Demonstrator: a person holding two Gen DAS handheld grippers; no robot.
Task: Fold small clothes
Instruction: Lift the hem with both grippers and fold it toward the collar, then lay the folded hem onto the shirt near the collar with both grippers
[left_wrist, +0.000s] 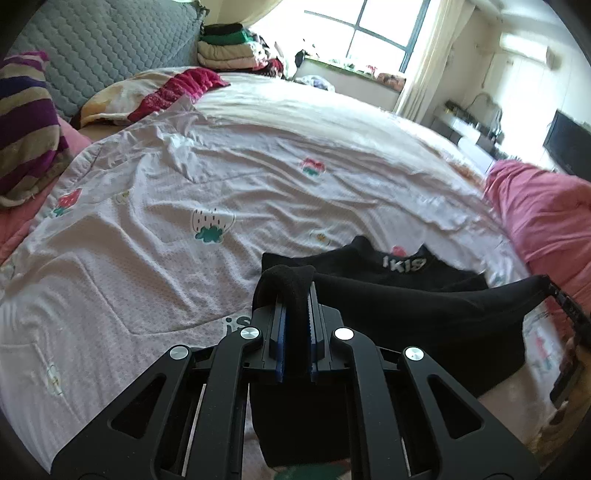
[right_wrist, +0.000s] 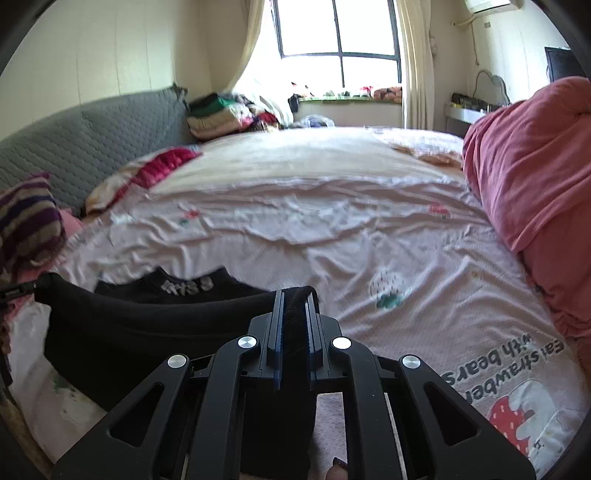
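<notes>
Bed (left_wrist: 258, 147) with strawberry-print sheet, window behind. Black garment (left_wrist: 424, 306) stretched across near edge, corners pinched tight in both left gripper (left_wrist: 297, 295) and right gripper (right_wrist: 294, 306) fingers.

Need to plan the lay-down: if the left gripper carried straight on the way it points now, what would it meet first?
Probably the far part of the black garment it is clamping, lying just ahead of the left gripper on the strawberry-print bedsheet. Depth is hard to judge through the fisheye, so it might reach bare sheet just beyond.

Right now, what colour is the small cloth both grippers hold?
Black, with white letters; clearest in the left wrist view.
</notes>
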